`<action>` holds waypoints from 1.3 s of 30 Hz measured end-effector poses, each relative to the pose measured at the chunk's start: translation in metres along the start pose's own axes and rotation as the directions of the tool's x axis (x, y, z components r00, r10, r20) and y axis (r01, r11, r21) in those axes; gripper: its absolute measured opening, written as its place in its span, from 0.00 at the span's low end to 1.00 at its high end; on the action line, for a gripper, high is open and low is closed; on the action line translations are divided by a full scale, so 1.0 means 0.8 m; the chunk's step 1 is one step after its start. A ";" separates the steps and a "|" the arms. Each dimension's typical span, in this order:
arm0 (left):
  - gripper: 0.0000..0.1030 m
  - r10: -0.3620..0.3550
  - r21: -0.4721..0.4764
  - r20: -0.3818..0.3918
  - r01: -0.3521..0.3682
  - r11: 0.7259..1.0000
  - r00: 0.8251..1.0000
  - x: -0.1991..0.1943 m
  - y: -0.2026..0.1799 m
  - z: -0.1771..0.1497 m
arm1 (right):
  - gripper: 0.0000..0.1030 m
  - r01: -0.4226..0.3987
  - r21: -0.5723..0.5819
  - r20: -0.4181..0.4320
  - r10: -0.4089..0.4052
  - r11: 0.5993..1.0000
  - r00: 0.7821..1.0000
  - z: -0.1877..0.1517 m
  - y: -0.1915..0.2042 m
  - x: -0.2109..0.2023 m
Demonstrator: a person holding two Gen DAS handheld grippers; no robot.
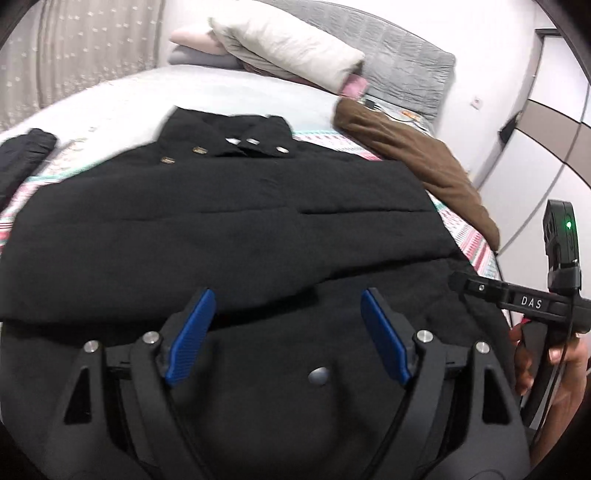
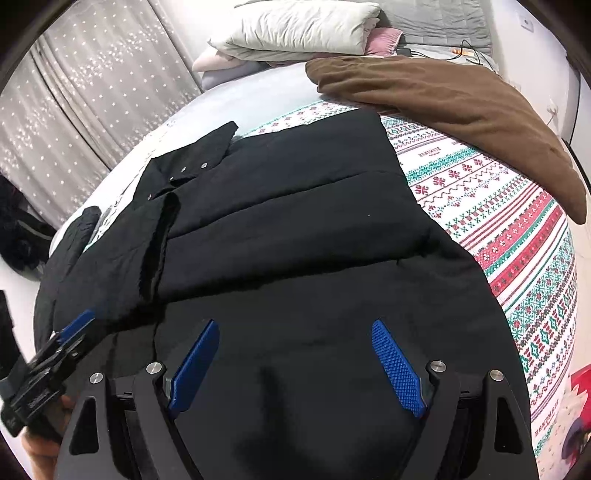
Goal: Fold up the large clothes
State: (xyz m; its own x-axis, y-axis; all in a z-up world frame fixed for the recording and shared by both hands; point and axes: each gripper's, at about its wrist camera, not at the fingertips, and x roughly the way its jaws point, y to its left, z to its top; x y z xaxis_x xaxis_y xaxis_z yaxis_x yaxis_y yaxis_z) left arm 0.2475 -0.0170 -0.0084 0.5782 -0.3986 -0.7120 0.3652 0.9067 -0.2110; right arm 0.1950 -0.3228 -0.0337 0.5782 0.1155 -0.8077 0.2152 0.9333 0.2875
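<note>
A large black quilted coat (image 1: 236, 218) with metal snaps lies spread on the bed, collar at the far end; it also fills the right wrist view (image 2: 288, 229). My left gripper (image 1: 288, 295) is open and empty, hovering over the coat's near hem by a silver snap (image 1: 319, 376). My right gripper (image 2: 295, 326) is open and empty over the near hem on the coat's right side. The right gripper also shows at the right edge of the left wrist view (image 1: 458, 282); the left gripper shows at the left edge of the right wrist view (image 2: 79, 325). One sleeve (image 2: 155, 251) is folded over the coat's front.
A brown garment (image 2: 461, 110) lies on the patterned bedsheet (image 2: 517, 251) to the right. Pillows and folded bedding (image 2: 303, 29) are stacked at the headboard. Another dark garment (image 1: 26, 155) lies at the left. A curtain (image 2: 92, 110) hangs beyond the bed.
</note>
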 end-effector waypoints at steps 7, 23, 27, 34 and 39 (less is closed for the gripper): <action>0.81 0.077 -0.199 0.065 -0.063 0.978 0.995 -0.056 0.108 0.015 | 0.83 -0.200 -0.020 -0.011 0.200 0.980 0.980 0.010 0.029 -0.002; 0.81 0.121 -0.116 0.117 -0.108 0.987 0.986 -0.018 0.228 0.005 | 0.13 -0.326 -0.012 -0.124 0.322 0.945 0.939 0.038 0.167 0.139; 0.81 0.078 -0.104 0.140 -0.063 0.993 0.987 -0.019 0.228 0.006 | 0.09 -0.316 -0.047 -0.043 0.314 0.947 0.948 0.052 0.166 0.109; 0.81 0.122 -0.061 0.043 -0.119 0.991 0.992 0.015 0.217 -0.003 | 0.17 -0.172 -0.103 -0.038 0.169 0.980 0.985 0.057 0.163 0.102; 0.86 0.134 -0.057 0.001 -0.133 0.989 0.991 0.000 0.203 -0.005 | 0.52 -0.141 -0.141 -0.050 0.136 0.980 0.989 0.035 0.147 0.077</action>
State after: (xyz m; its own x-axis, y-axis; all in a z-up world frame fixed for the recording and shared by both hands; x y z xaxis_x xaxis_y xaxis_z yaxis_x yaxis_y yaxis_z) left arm 0.3037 0.1311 -0.0452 0.6226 -0.2739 -0.7330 0.2425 0.9582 -0.1521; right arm 0.2784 -0.2156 -0.0353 0.5621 0.2579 -0.7859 0.0181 0.9461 0.3235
